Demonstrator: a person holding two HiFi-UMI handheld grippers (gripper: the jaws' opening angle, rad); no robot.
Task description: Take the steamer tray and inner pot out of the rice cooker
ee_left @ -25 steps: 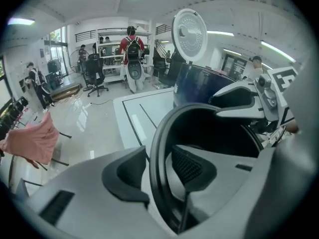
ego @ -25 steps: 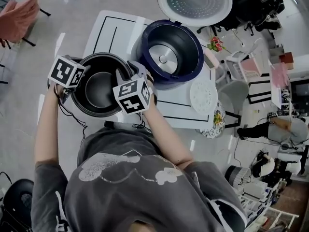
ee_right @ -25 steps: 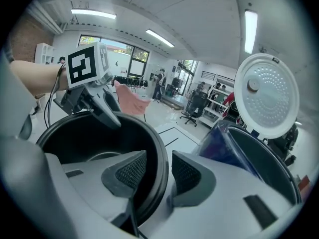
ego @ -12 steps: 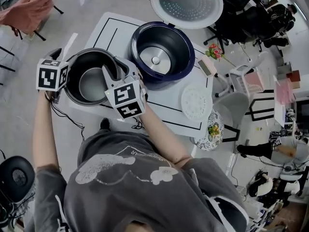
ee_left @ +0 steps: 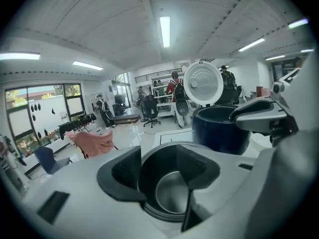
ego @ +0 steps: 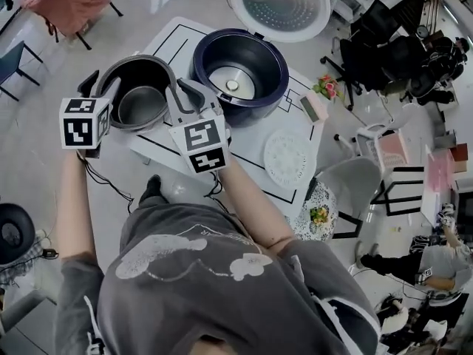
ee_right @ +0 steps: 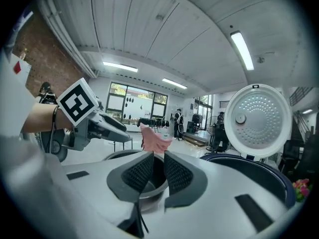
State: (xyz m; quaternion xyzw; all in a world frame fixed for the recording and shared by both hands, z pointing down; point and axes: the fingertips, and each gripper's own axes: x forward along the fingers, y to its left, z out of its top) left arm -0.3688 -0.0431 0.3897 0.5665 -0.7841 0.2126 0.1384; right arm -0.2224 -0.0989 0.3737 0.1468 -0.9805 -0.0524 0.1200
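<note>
inner pot (ego: 140,106), steamer tray (ego: 288,159) out; left gripper (ee_left: 167,180) and right gripper (ee_right: 158,171) jaws have been closing, gapped, empty: lift clear of the rim.

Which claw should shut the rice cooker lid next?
Right, probably. The right claw hangs beside the rice cooker, whose lid stands open; the left claw is beyond the inner pot. Both claws have just been closing, gripping nothing.

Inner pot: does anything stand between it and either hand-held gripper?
Nothing visible does. The inner pot lies open to the left hand-held gripper and the right hand-held gripper; both pairs of jaws have just been closing, empty.
</note>
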